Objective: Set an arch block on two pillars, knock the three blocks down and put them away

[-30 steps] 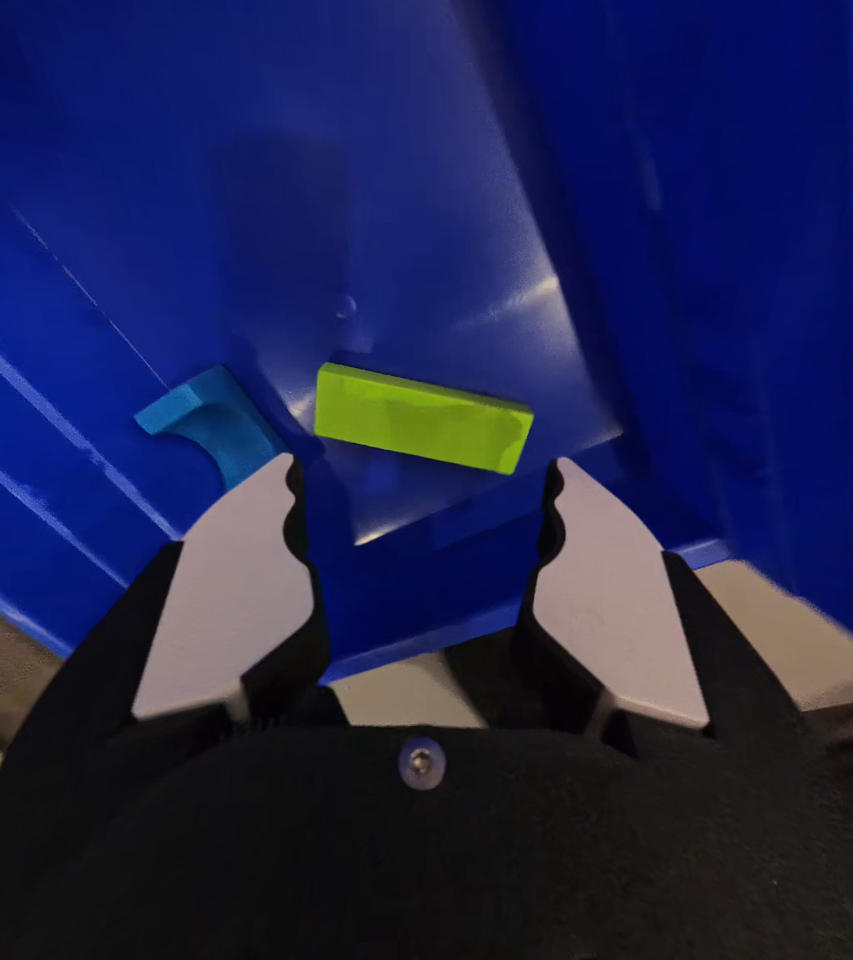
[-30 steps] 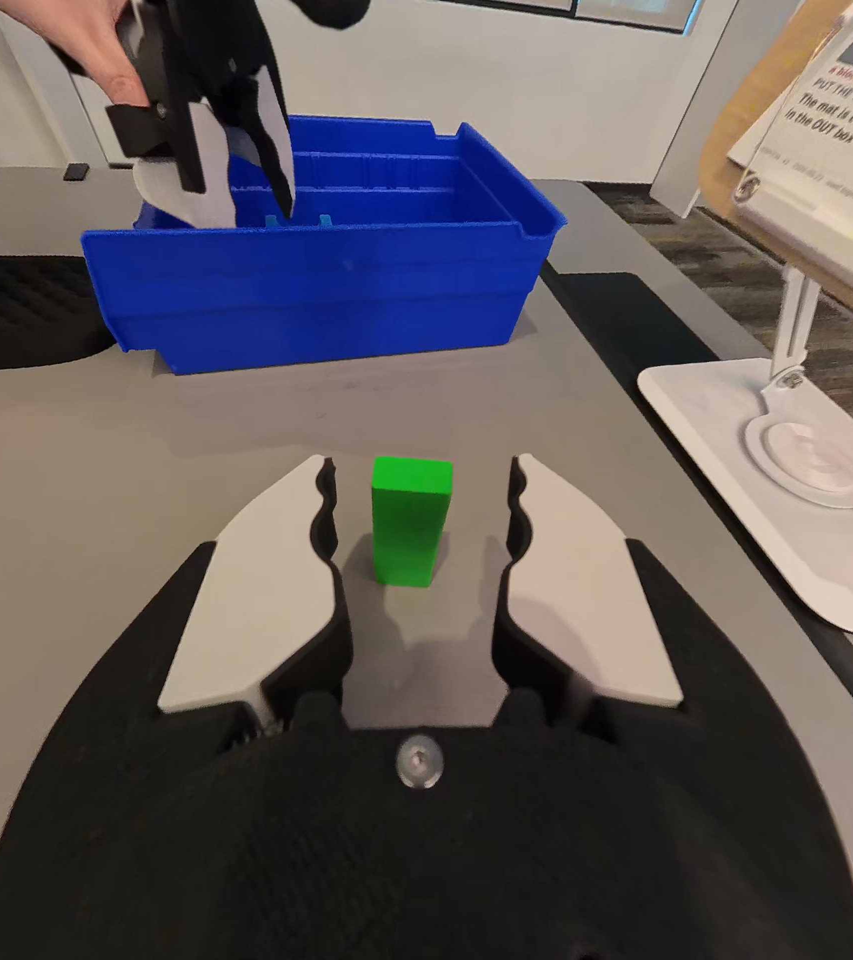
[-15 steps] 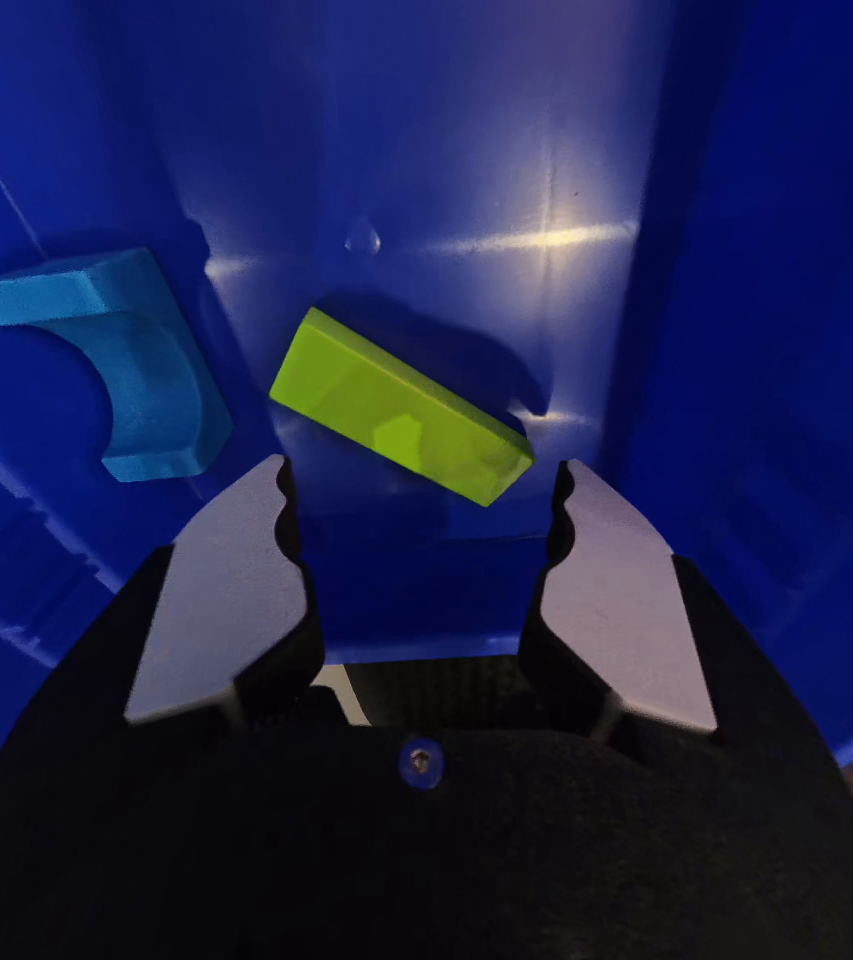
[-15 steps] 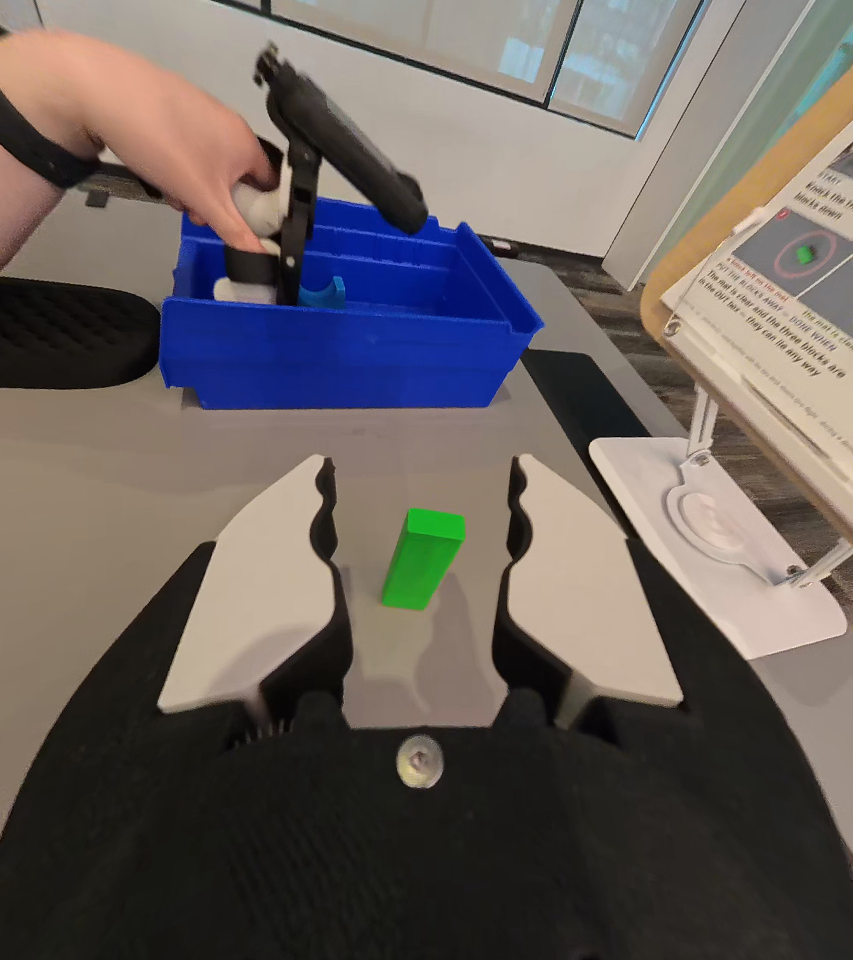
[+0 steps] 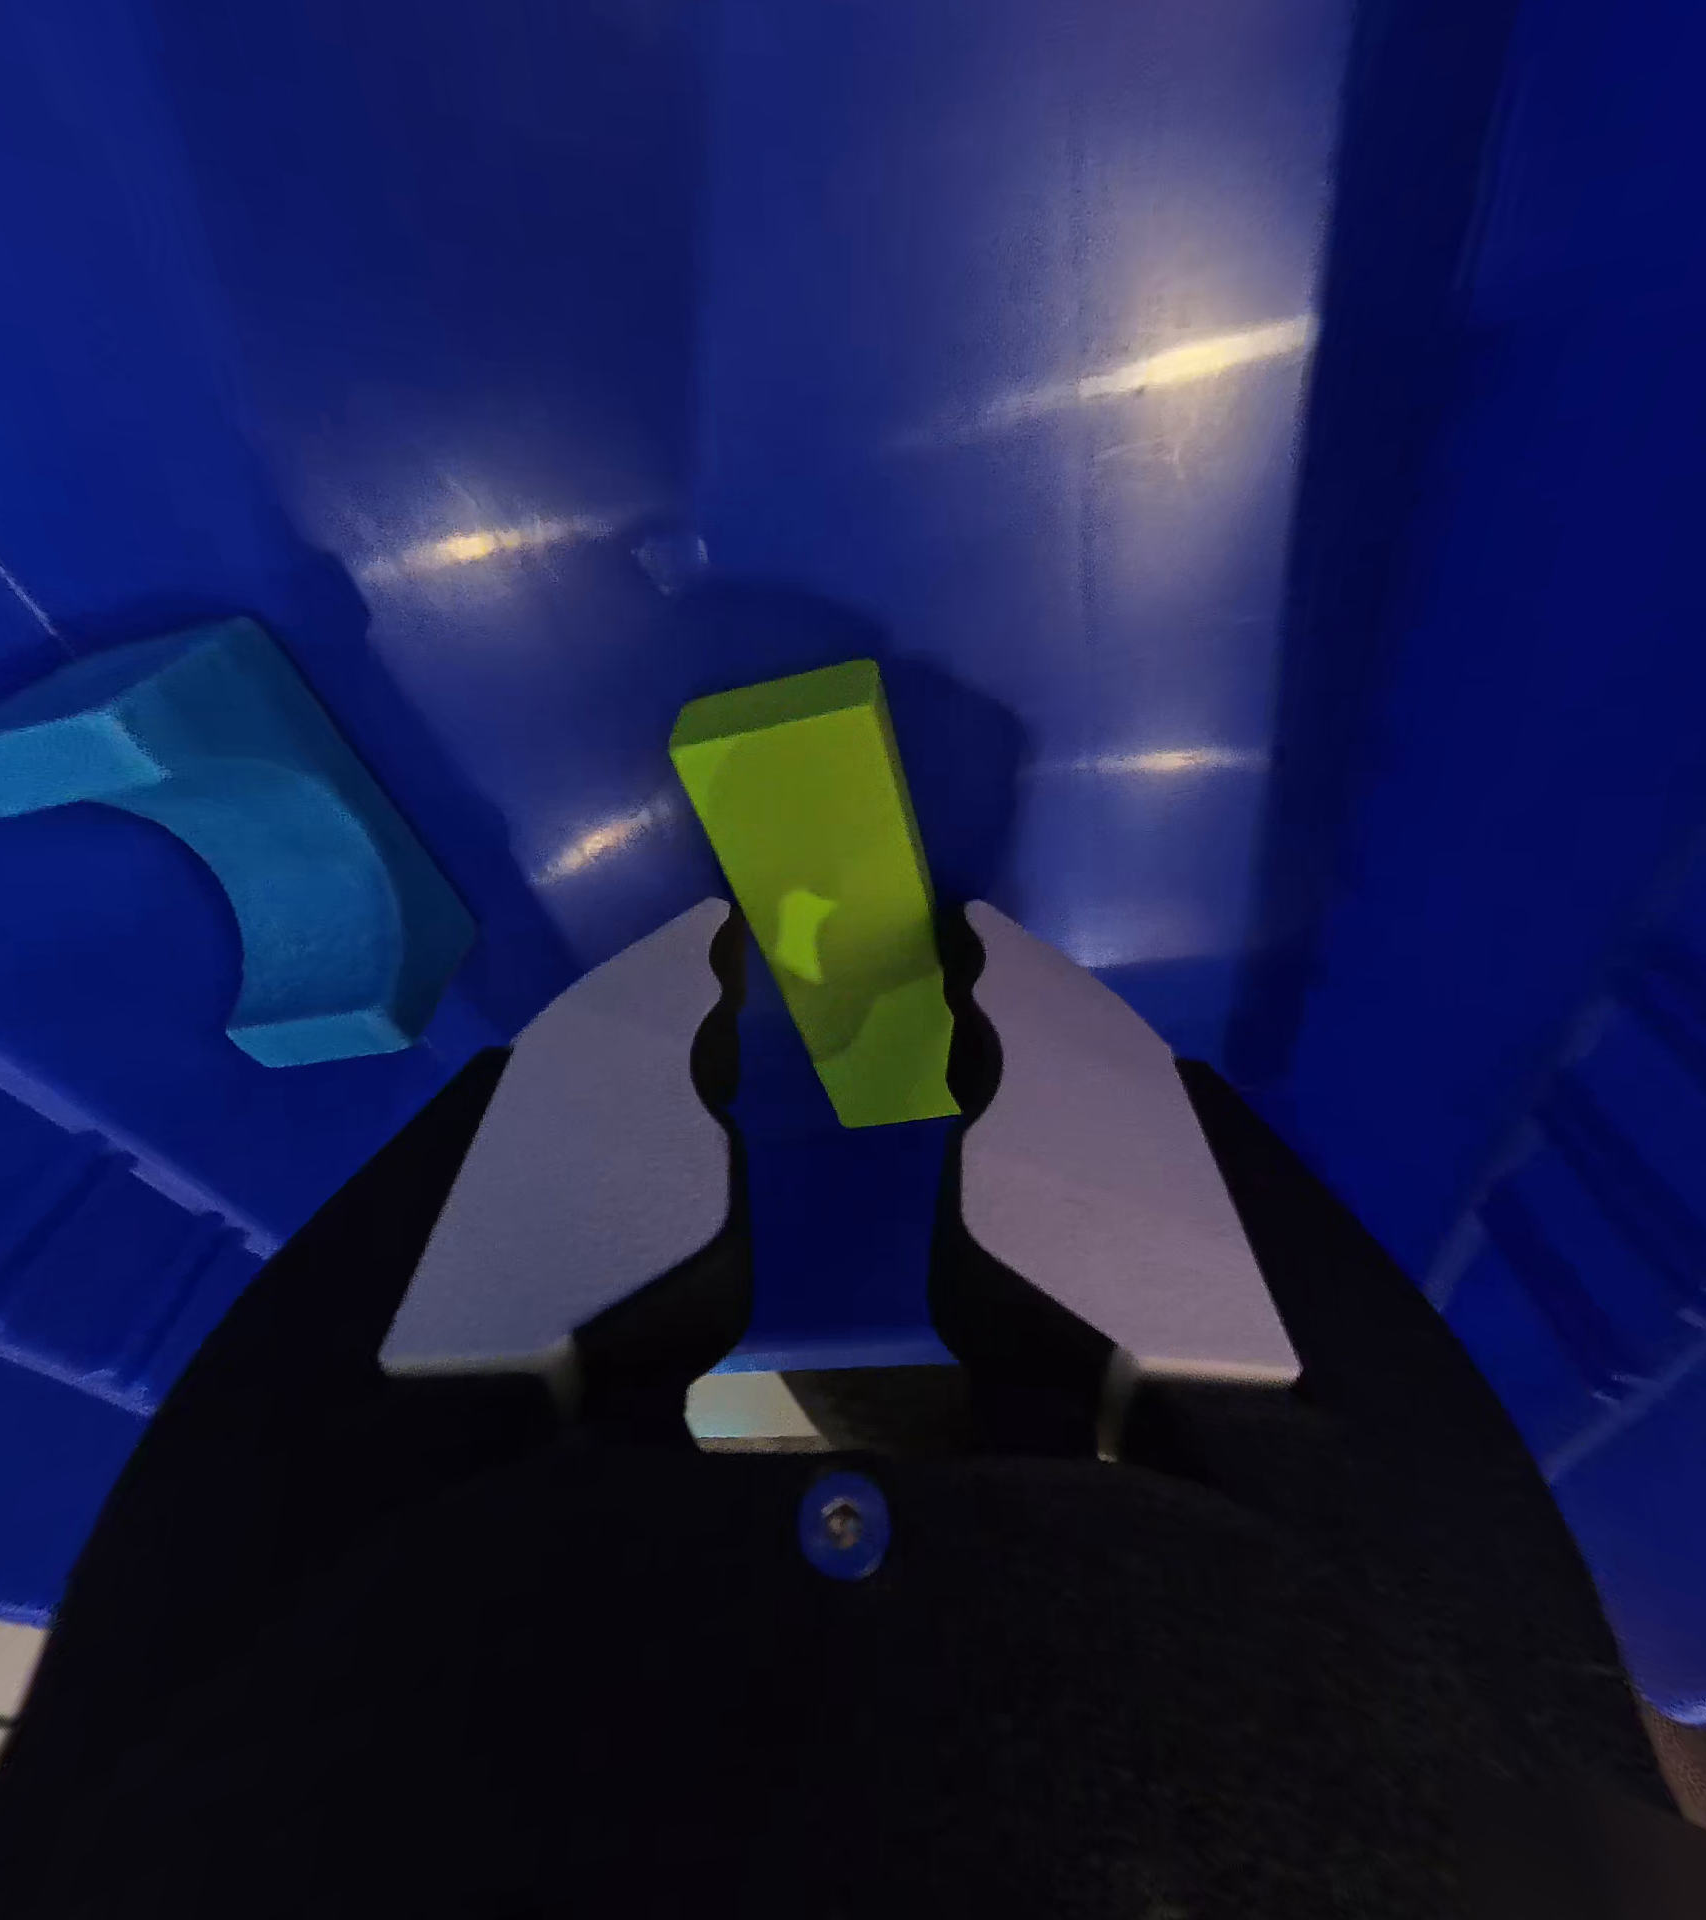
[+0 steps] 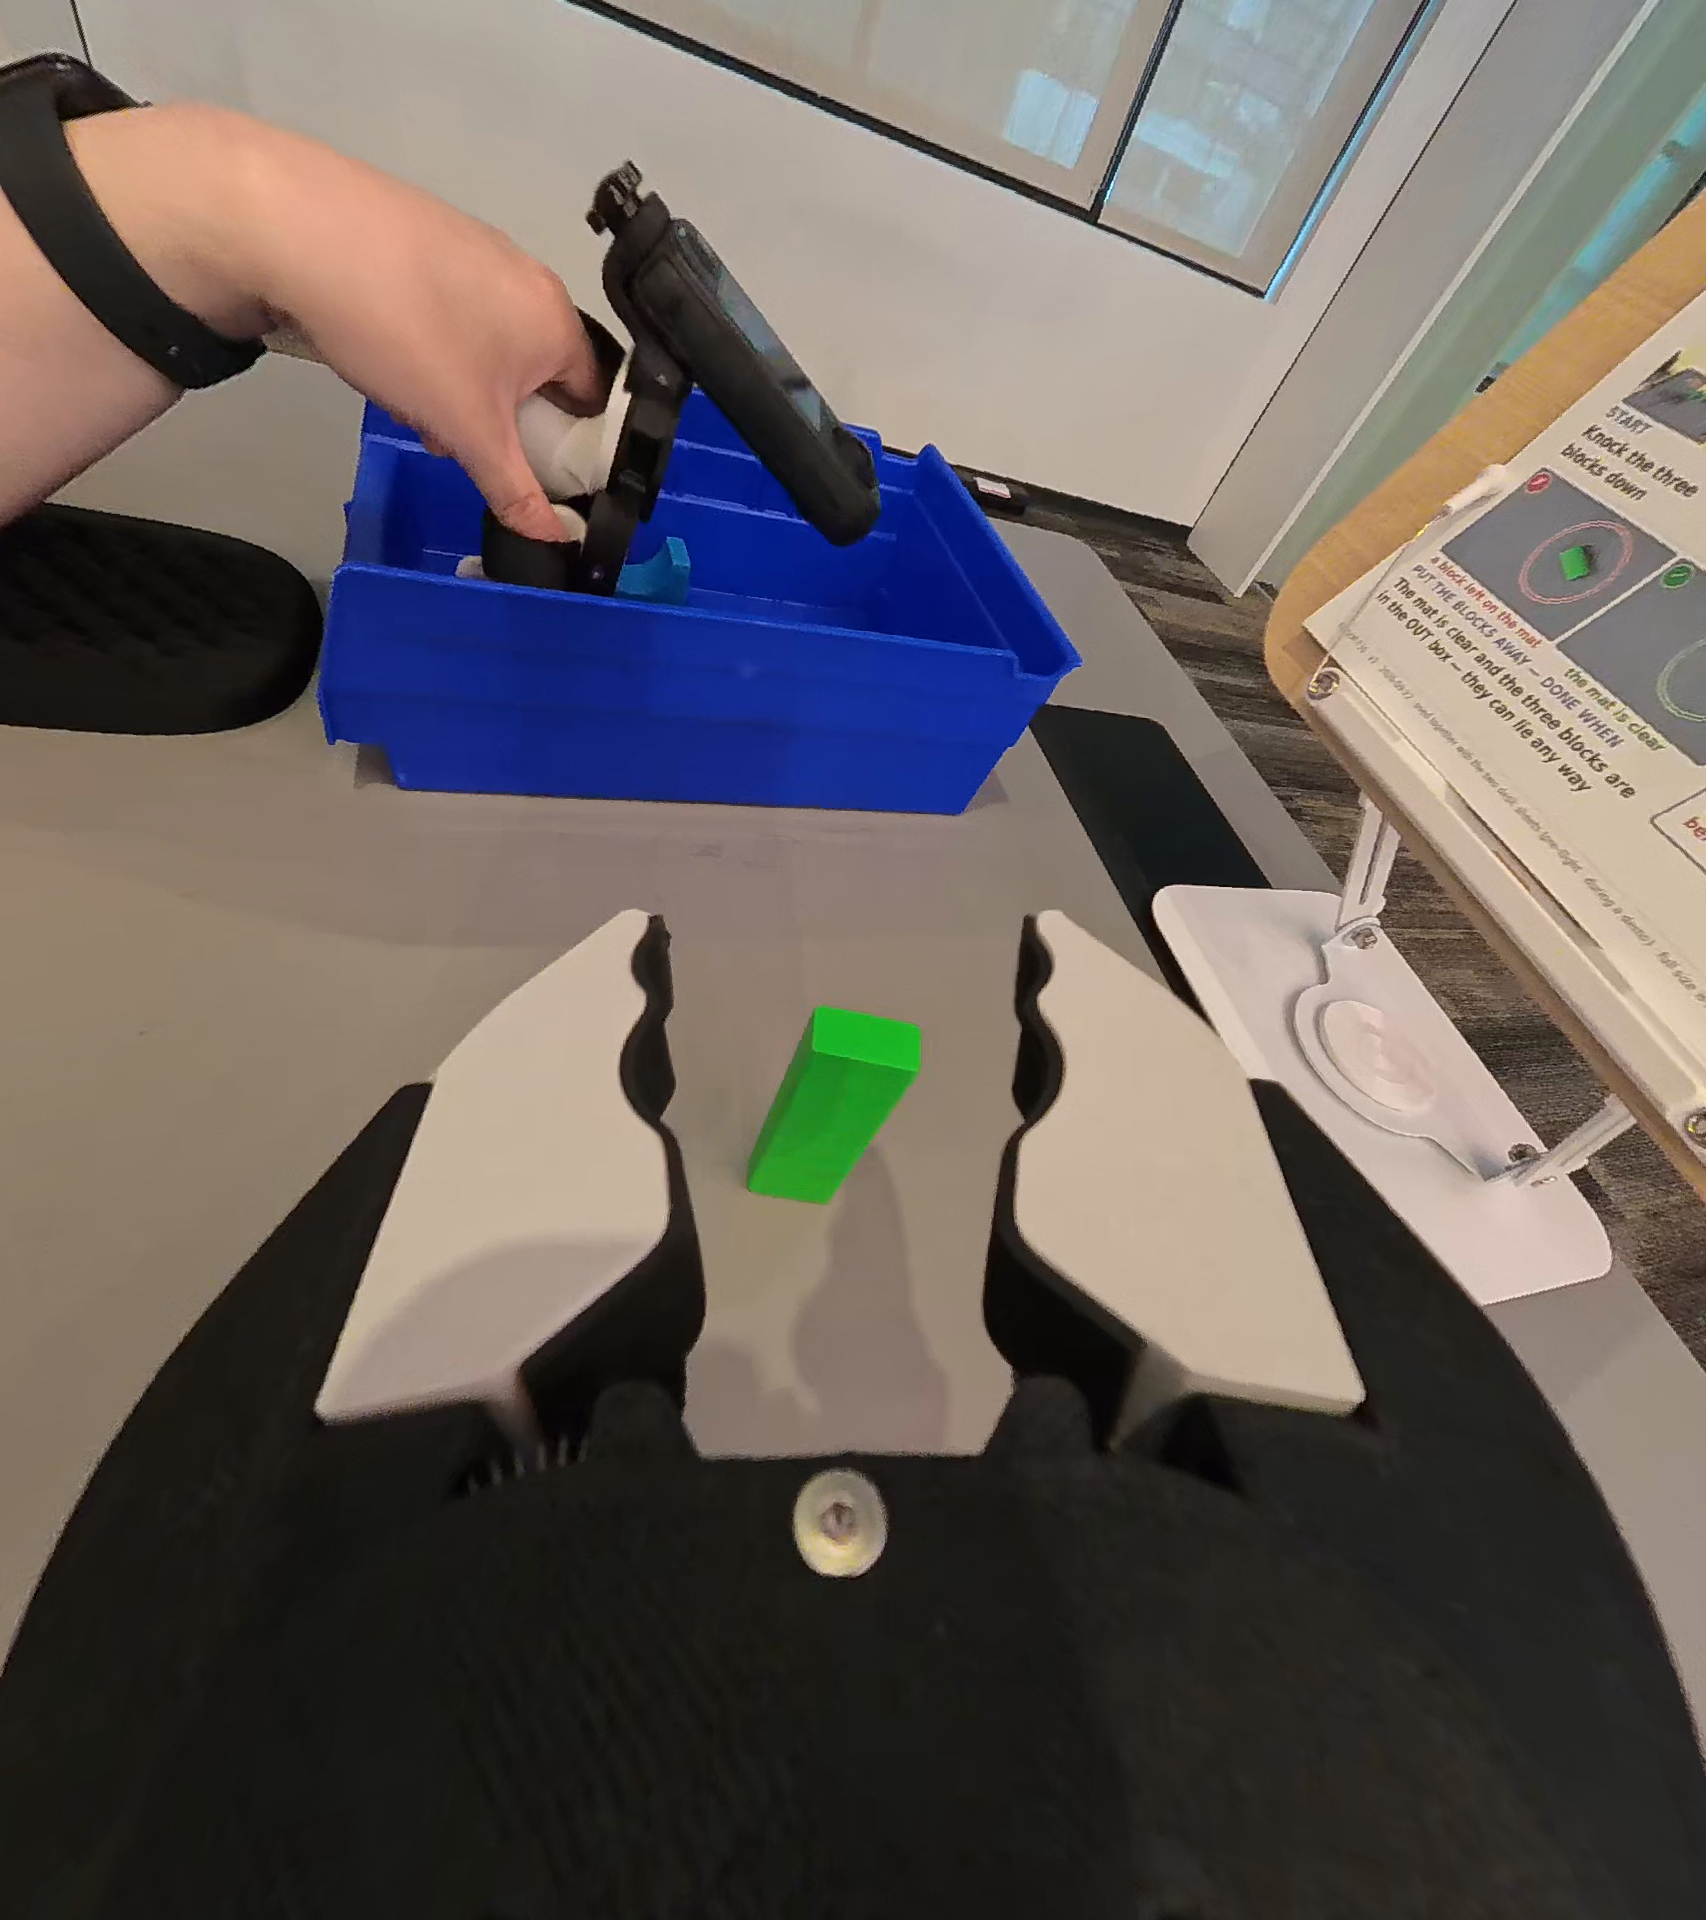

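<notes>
Two tools: the left tool [image 5: 844, 940], inside the blue bin [image 6: 683, 675], closes around a lime block [image 5: 813, 873] beside the blue arch block [image 5: 309, 862]; the right tool [image 6: 844, 971] hangs open over a green block [image 6: 833, 1107] on the desk [image 6: 205, 987].

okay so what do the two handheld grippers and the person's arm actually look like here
Each gripper, left gripper and right gripper, has a rounded matte black body with a small silver screw at its centre and two pale grey wedge fingers edged with wavy black pads. From the right wrist view, the left one has a white handle. The person's wrist carries a black band; no sleeve shows.
</notes>
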Demonstrator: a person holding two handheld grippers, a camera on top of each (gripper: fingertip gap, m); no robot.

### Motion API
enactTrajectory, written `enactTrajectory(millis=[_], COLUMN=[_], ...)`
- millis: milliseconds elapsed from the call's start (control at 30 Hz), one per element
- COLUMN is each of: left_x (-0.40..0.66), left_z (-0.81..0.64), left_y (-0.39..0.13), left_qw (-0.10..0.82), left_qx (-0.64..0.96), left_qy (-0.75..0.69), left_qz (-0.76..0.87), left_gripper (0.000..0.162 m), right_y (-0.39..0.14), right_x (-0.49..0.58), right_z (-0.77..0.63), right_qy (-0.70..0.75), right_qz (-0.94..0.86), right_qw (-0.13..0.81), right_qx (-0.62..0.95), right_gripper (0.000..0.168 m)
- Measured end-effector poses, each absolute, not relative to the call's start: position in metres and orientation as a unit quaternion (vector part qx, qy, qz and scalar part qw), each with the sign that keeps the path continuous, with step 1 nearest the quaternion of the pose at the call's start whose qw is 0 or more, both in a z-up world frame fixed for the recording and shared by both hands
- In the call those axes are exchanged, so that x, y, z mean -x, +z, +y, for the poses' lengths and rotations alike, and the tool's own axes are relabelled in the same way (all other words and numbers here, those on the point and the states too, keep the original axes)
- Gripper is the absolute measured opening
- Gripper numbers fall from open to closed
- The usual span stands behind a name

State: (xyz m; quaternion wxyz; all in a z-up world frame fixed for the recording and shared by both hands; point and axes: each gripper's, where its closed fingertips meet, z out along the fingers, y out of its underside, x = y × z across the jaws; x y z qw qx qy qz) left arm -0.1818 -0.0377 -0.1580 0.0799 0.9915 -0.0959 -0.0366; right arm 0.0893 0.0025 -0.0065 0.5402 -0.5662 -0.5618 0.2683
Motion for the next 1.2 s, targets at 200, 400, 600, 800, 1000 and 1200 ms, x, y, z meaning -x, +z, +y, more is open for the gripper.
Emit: enactTrajectory(millis=[200,400,600,800,1000,1200], left_x=[0.186,0.151,0.032,-0.049,-0.068,-0.055], left_z=[-0.029,-0.015,-0.056,-0.099,-0.107,-0.099], left_y=[-0.142,-0.060,0.034,0.041,0.026,0.042], left_qw=[0.040,-0.152,-0.324,-0.319,-0.295,-0.338], left_qx=[-0.985,-0.963,-0.804,-0.712,-0.699,-0.688], left_qy=[-0.060,0.068,0.224,0.284,0.291,0.287], left_qz=[-0.155,-0.211,-0.445,-0.557,-0.583,-0.574], left_gripper=[0.036,0.036,0.036,0.036,0.034,0.041], right_y=[0.008,0.045,0.074,0.068,0.056,0.035], right_x=[-0.099,-0.107,-0.075,-0.057,-0.054,-0.082], right_z=[0.010,0.008,-0.061,-0.086,-0.102,-0.073], right_qy=[0.259,0.249,0.430,0.499,0.535,0.387], right_qz=[-0.539,-0.496,-0.513,-0.512,-0.536,-0.590], right_qw=[0.570,0.641,0.572,0.497,0.423,0.443], right_qx=[0.564,0.530,0.475,0.493,0.497,0.554], right_gripper=[0.065,0.064,0.063,0.062,0.032,0.032])
